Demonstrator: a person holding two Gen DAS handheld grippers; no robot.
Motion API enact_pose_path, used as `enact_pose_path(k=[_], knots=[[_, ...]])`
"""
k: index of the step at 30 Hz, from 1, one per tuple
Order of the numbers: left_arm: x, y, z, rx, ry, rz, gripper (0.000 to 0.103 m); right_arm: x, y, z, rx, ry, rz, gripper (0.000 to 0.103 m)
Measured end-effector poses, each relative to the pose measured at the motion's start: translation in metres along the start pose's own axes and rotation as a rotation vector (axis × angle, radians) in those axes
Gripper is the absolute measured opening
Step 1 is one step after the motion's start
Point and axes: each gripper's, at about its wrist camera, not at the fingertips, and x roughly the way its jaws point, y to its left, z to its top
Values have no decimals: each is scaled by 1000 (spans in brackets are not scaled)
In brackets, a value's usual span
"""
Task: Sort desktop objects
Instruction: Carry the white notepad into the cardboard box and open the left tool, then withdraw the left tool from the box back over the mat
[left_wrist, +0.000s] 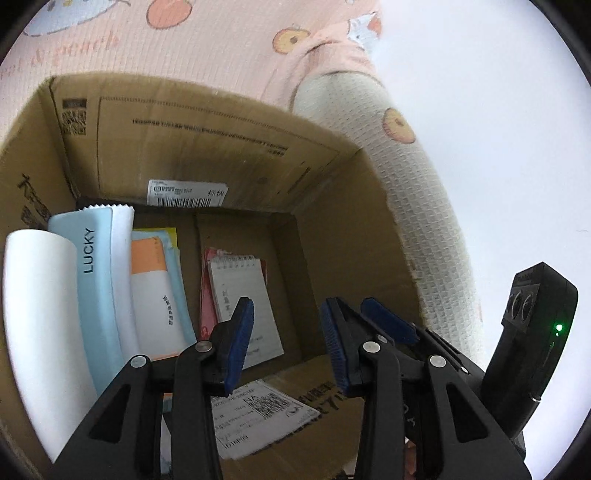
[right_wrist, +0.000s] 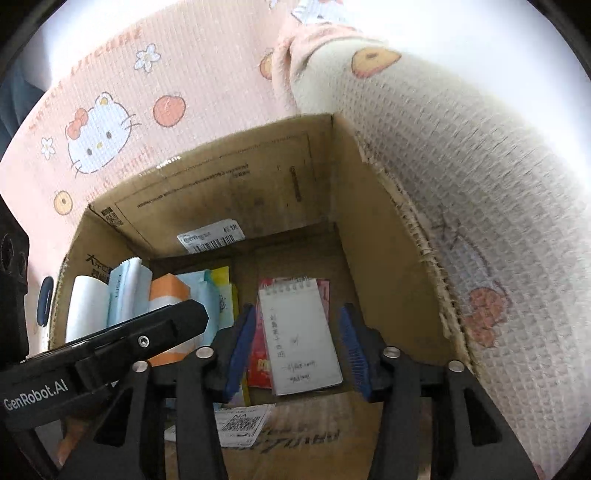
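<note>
An open cardboard box (left_wrist: 221, 166) fills both views. On its floor lies a white spiral notepad (left_wrist: 243, 295) (right_wrist: 301, 332), on top of a red packet (right_wrist: 258, 365). My left gripper (left_wrist: 288, 343) hangs open above the notepad's near end, with nothing between its blue pads. My right gripper (right_wrist: 297, 354) is open too; the notepad shows in the gap between its pads but lies lower, on the box floor. The two grippers sit side by side over the box's near edge, and the left gripper's black body (right_wrist: 110, 347) crosses the right wrist view.
Against the box's left wall stand a white pack (left_wrist: 37, 314), a blue pack marked LUCKY (left_wrist: 92, 277) and an orange-and-white pack (left_wrist: 151, 295). A person's cream sleeve (left_wrist: 424, 221) rests along the right wall, with their pink printed top (left_wrist: 221, 44) behind the box.
</note>
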Motion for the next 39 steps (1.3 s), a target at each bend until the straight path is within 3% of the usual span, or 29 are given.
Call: enact_pose_path(k=[7, 19, 22, 28, 32, 39], knots=[[-50, -4, -6, 1, -86, -54, 58, -46, 16, -3, 24, -83, 4, 56], [-133, 0, -27, 60, -191, -86, 59, -109, 70, -25, -29, -192, 11, 58], [-151, 8, -32, 81, -201, -93, 59, -114, 85, -30, -44, -208, 17, 58], [-188, 34, -40, 131, -233, -31, 59, -110, 122, -40, -61, -206, 37, 59], [-210, 62, -40, 95, -240, -87, 59, -104, 151, -44, -91, -208, 38, 59], [-247, 121, -34, 104, -294, -85, 59, -89, 200, -47, -110, -226, 47, 59]])
